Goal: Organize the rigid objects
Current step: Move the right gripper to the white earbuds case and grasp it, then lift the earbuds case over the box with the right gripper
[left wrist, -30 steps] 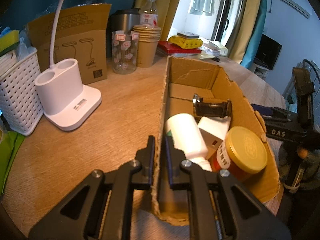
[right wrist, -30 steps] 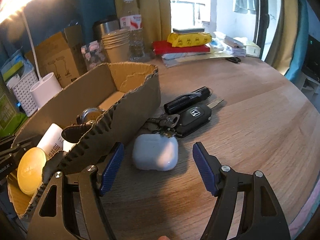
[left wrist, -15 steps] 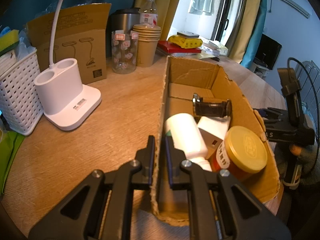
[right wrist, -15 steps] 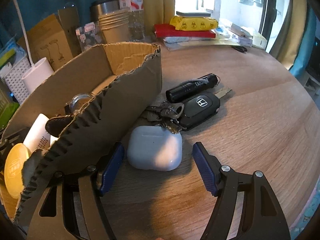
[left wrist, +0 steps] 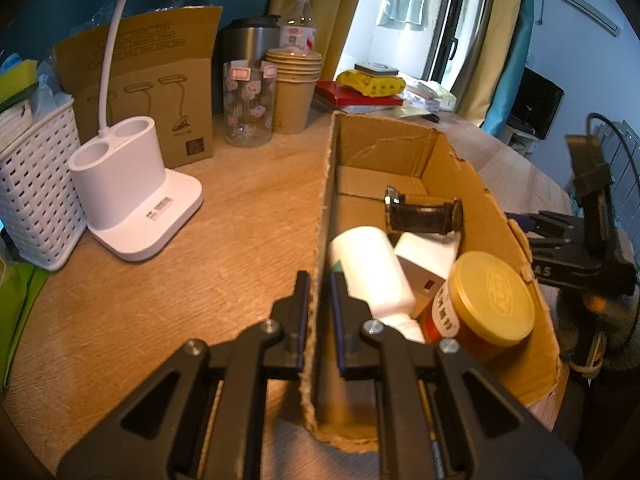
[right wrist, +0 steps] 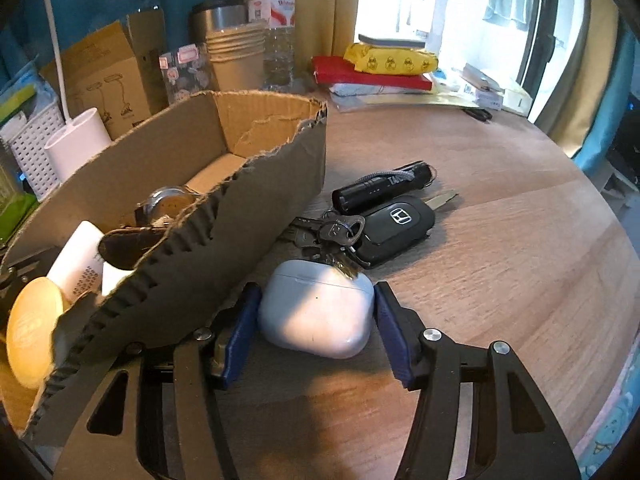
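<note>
In the left wrist view, the left gripper (left wrist: 319,312) is seen clamped on the near side wall of the cardboard box (left wrist: 326,184), one finger outside the wall and one inside. A white bottle (left wrist: 370,268), a small white box (left wrist: 426,258), a jar with a yellow lid (left wrist: 490,300) and a dark-strapped wristwatch (left wrist: 424,214) are held in the box. The bottle's neck is hidden behind the inner finger, and the jar's label is too small to be read. On the wooden table (left wrist: 224,240), a white lamp base (left wrist: 136,196) is set beside a white basket (left wrist: 34,188), which is cut off at the left edge. The dark rig at the right edge is blurred.

In the right wrist view, the right gripper (right wrist: 316,322) is closing around a white earbud case (right wrist: 316,308), which lies on the table just outside the box's torn wall (right wrist: 224,240). The blue pads (right wrist: 386,320) are seen at the case's sides, the right one touching, the left one possibly a sliver apart. Beyond the case, a key bunch (right wrist: 336,230), a black car key fob (right wrist: 396,222) and a black flashlight (right wrist: 384,190) are clustered together. The left finger's base is partly hidden by the box wall.
</note>
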Demonstrator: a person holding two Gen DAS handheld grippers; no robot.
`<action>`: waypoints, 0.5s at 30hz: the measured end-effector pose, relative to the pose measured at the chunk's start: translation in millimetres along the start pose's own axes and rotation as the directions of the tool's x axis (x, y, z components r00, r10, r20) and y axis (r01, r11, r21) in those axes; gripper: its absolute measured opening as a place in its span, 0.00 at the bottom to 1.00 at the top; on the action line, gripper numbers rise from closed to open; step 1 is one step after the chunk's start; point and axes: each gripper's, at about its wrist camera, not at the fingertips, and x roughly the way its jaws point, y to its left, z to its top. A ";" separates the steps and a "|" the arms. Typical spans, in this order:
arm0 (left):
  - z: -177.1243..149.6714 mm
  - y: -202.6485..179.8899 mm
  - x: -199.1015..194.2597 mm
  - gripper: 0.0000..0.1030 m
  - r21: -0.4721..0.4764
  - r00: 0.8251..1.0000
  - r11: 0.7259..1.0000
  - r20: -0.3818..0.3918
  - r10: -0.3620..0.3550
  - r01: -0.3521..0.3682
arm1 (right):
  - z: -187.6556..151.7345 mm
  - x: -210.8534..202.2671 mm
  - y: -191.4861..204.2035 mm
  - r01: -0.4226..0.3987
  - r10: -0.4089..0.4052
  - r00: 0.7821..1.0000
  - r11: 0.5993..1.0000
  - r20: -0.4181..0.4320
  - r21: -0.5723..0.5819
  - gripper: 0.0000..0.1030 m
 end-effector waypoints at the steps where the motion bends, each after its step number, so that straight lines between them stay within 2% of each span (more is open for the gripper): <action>1: -0.3 -0.2 -0.1 0.10 0.000 1.000 1.000 0.000 0.000 0.000 | -0.6 -2.6 -0.5 0.002 -0.002 1.000 1.000 0.006 0.004 0.58; 9: 0.5 0.4 0.2 0.10 -0.001 1.000 1.000 -0.001 0.000 0.000 | 8.2 -40.3 -3.8 0.028 -0.031 0.995 0.999 0.093 0.031 0.58; 15: 0.4 0.4 0.2 0.10 0.000 1.000 1.000 0.000 0.000 0.000 | 24.4 -64.7 9.2 0.012 -0.013 0.986 1.000 0.164 0.008 0.58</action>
